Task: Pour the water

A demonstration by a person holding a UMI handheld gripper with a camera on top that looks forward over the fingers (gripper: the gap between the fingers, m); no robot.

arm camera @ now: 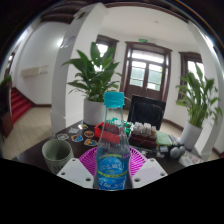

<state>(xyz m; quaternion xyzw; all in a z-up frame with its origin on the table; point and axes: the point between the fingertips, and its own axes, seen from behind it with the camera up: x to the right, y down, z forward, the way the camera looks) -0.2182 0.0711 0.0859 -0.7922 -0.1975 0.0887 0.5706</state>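
While jaws clamp it, clear water bottle [112,150] upright w/ blue cap, blue label, nr green cup [56,153]

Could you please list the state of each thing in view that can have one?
Tongs: shut on the water bottle.
Water bottle: upright, blue cap on, held between the pads.
Green cup: upright, open-topped; contents not visible.
Double doors: closed.

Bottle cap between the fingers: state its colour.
Light blue, on the clear water bottle with a blue label; its cap shows best in the gripper view.
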